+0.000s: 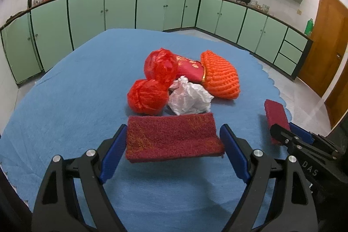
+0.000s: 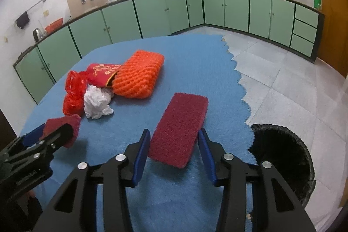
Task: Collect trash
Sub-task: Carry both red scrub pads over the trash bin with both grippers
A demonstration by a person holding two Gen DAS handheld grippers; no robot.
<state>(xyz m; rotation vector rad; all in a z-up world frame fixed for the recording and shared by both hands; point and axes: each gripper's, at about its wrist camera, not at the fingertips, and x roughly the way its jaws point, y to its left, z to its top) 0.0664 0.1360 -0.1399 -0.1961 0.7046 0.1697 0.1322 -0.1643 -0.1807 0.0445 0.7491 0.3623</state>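
Looking at the table (image 1: 65, 114) first: it wears a blue cloth with a scalloped right edge. On the floor just off that right edge, at the near end, stands the black bin (image 2: 285, 153), lined with a black bag.

The trash heap sits around the middle of the table. Biggest piece is the orange foam net (image 2: 139, 77), on the heap's far right side.

Next, the two dark red pads, nearer me than the heap. My left tongs (image 1: 173, 129) are clamped wide on the left scouring pad (image 1: 171, 145), both blue pads against its ends, and it hangs just above the cloth with a shadow beneath. My right tongs (image 2: 174, 133) grip the right scouring pad (image 2: 180, 123) across its narrow width, near the right edge; its near end is tilted off the cloth.

Then two crumpled red plastic bags (image 1: 148, 97) on the heap's left, touching each other. The white crumpled paper (image 1: 189, 99) lies against them at the heap's near side. Smallest, a red pouch (image 1: 189, 69), is tucked partly into the net's mouth.
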